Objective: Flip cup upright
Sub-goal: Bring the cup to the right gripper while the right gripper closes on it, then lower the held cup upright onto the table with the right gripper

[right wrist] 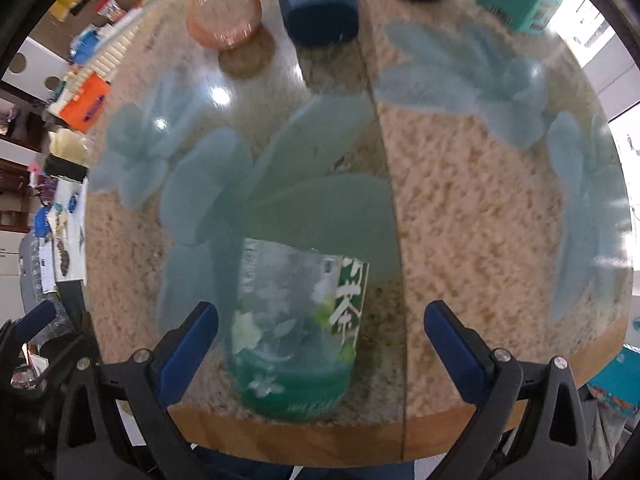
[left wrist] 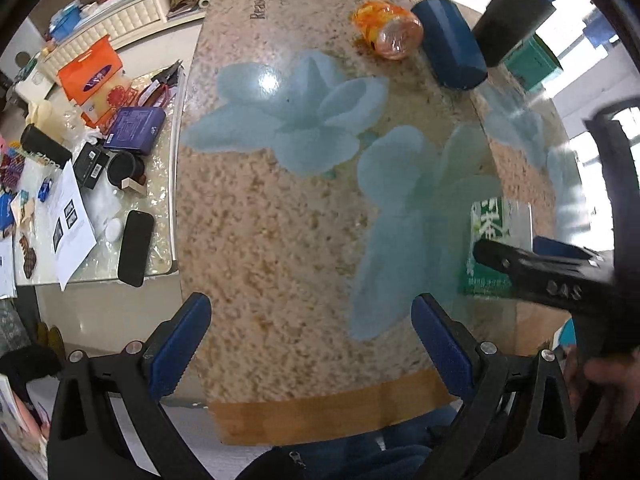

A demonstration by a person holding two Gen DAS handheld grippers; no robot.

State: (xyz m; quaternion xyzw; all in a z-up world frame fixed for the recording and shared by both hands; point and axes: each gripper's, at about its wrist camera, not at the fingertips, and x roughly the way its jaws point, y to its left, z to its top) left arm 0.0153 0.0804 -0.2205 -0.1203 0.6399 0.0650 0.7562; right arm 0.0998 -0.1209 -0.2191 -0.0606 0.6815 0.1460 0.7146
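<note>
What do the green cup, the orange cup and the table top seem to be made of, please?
The green cup looks like thin clear plastic: the table pattern shows through its printed wall. The orange cup also seems glossy see-through plastic, with highlights on its base. The table top looks like polished stone or glass-covered print, since lamps reflect sharply in it.

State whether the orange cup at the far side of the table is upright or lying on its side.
Lying on its side. The left wrist view shows the orange cup tipped over on the table, its round end facing the camera.
</note>
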